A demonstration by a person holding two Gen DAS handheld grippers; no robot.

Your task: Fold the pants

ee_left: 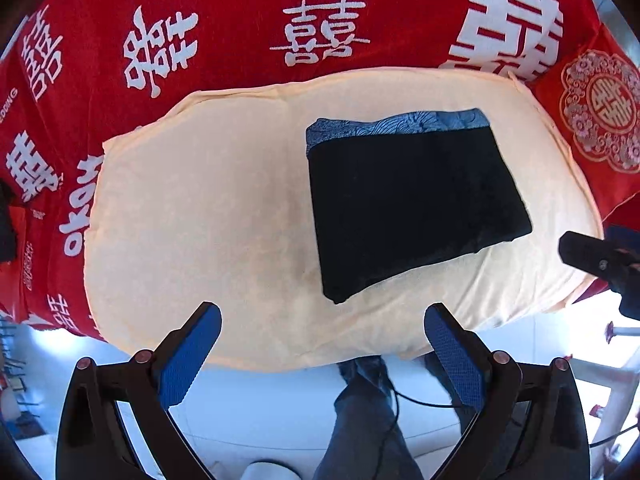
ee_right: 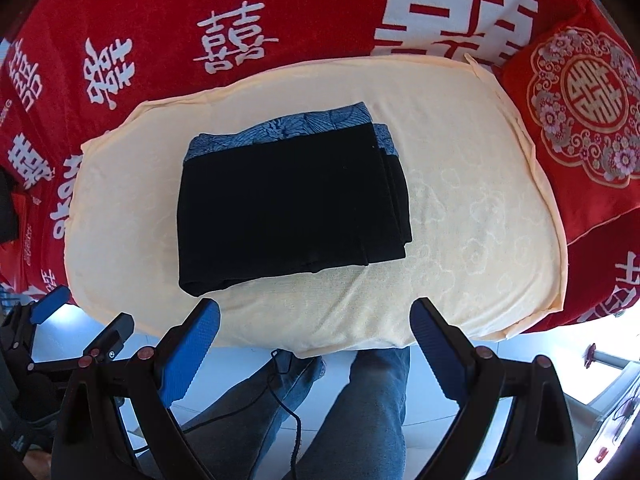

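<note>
The black pants (ee_left: 412,200) with a blue patterned waistband lie folded into a compact rectangle on a cream cloth (ee_left: 208,216). They also show in the right wrist view (ee_right: 288,204), with stacked layers visible at their right edge. My left gripper (ee_left: 322,320) is open and empty, held above the near edge of the cloth, short of the pants. My right gripper (ee_right: 316,314) is open and empty, just in front of the pants' near edge. The right gripper's body (ee_left: 600,268) shows at the right of the left wrist view; the left gripper (ee_right: 84,316) shows at the lower left of the right wrist view.
The cream cloth (ee_right: 460,240) lies on a red cover with white characters (ee_left: 200,28). A red embroidered cushion (ee_right: 580,108) sits at the right. The person's jeans-clad legs (ee_right: 360,412) and a black cable (ee_right: 288,408) are below the table edge.
</note>
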